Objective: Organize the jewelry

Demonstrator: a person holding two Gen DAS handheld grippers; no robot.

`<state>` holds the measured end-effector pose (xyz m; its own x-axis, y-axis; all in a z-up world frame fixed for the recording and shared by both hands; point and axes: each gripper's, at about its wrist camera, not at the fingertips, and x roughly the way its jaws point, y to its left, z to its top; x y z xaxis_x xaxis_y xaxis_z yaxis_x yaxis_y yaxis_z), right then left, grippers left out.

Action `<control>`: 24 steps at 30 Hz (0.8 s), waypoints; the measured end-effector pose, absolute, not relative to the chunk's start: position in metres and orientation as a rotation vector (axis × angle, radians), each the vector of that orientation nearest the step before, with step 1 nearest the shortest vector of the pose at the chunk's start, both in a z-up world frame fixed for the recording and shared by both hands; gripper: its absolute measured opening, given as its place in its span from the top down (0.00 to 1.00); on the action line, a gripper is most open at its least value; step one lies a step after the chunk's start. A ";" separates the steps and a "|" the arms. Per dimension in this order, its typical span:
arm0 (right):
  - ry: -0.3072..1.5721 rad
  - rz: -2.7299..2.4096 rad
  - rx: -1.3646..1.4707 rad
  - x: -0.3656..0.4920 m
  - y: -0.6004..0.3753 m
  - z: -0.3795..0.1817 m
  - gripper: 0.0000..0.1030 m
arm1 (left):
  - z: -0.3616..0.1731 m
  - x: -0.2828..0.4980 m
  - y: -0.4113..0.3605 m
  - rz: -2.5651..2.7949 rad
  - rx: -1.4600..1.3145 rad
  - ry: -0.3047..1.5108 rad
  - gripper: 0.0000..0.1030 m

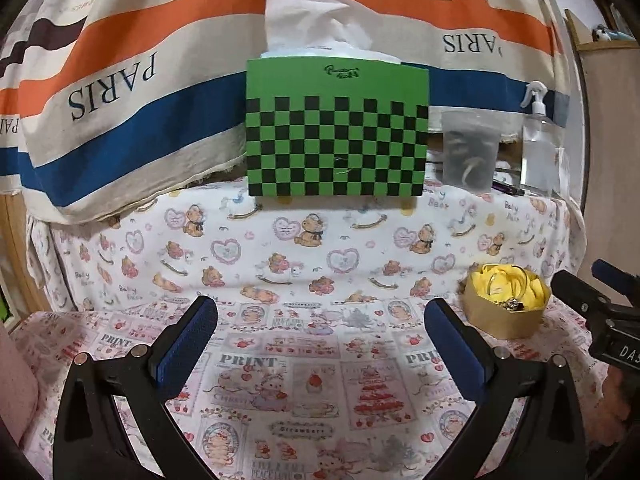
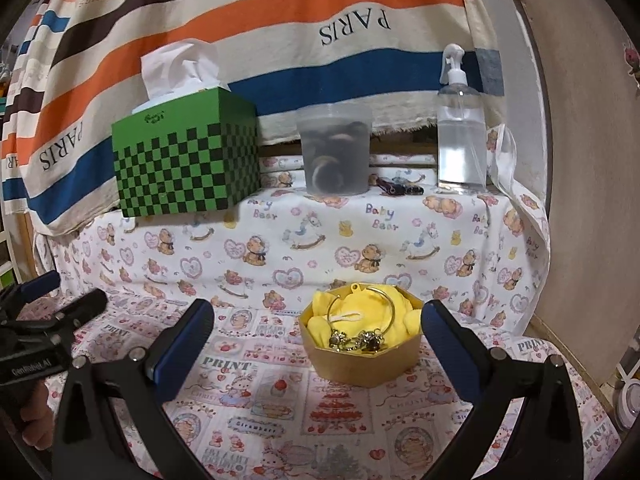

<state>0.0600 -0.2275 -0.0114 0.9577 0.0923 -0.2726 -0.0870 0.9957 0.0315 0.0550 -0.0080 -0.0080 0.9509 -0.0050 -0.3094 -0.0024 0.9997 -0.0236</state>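
Note:
A gold hexagonal box (image 2: 360, 364) with a yellow cloth lining (image 2: 360, 308) stands on the printed tablecloth. Inside lie a thin gold bangle (image 2: 394, 312) and a few jewelled rings (image 2: 362, 340) at the front. The box also shows in the left wrist view (image 1: 505, 320), at the right. My right gripper (image 2: 318, 340) is open and empty, and the box sits between and just beyond its fingertips. My left gripper (image 1: 320, 336) is open and empty over bare cloth, left of the box. Each gripper shows at the edge of the other's view.
A green checkered tissue box (image 1: 336, 128) stands on a raised ledge at the back. Beside it are a frosted plastic cup (image 2: 334, 148), a clear spray bottle (image 2: 460, 128) and a dark clip (image 2: 400, 188). A striped towel hangs behind. A wooden panel (image 2: 580, 160) stands at the right.

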 end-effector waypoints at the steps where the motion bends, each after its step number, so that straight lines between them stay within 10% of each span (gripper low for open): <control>1: 0.277 0.085 0.019 0.060 -0.228 -0.011 0.00 | -0.008 0.054 -0.008 0.011 -0.022 0.309 0.00; 24: 0.269 0.057 0.006 0.057 -0.227 -0.011 0.00 | -0.006 0.049 -0.013 -0.020 -0.010 0.291 0.00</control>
<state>0.0574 -0.2272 -0.0115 0.9624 0.0567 -0.2656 -0.0550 0.9984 0.0136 0.0493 -0.0128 -0.0063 0.9576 -0.0213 -0.2872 0.0184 0.9997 -0.0128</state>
